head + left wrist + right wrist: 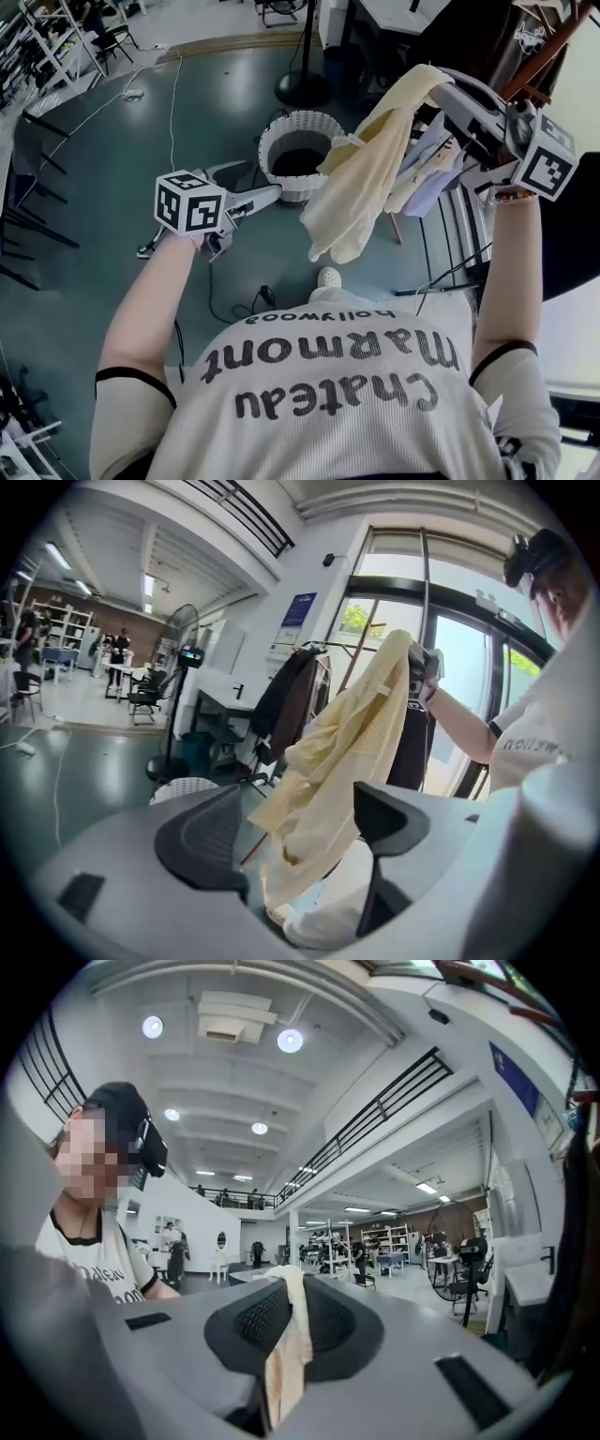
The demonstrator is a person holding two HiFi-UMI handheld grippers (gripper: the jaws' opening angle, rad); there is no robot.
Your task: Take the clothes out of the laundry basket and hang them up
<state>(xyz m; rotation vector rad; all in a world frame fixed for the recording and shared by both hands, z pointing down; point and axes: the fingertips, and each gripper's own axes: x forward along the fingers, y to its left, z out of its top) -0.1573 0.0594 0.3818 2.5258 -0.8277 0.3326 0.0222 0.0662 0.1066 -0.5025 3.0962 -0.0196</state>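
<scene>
My right gripper [441,84] is raised at the upper right, shut on a pale yellow garment [361,183] that hangs down from its jaws. In the right gripper view a strip of the yellow cloth [281,1363] is pinched between the closed pads of that gripper [291,1312]. My left gripper [270,195] is lower, to the left of the garment, open and holding nothing. In the left gripper view the garment [342,752] hangs beyond the wide-apart fingers [202,841], clear of them. The white wicker laundry basket [302,116] stands on the floor beyond, dark inside.
A clothes rack with hanging garments [433,169] stands at the right, just behind the yellow garment; dark coats [291,700] hang on it. A fan stand's round base [302,89] sits behind the basket. Cables [173,103] lie on the green floor. Windows are at the right.
</scene>
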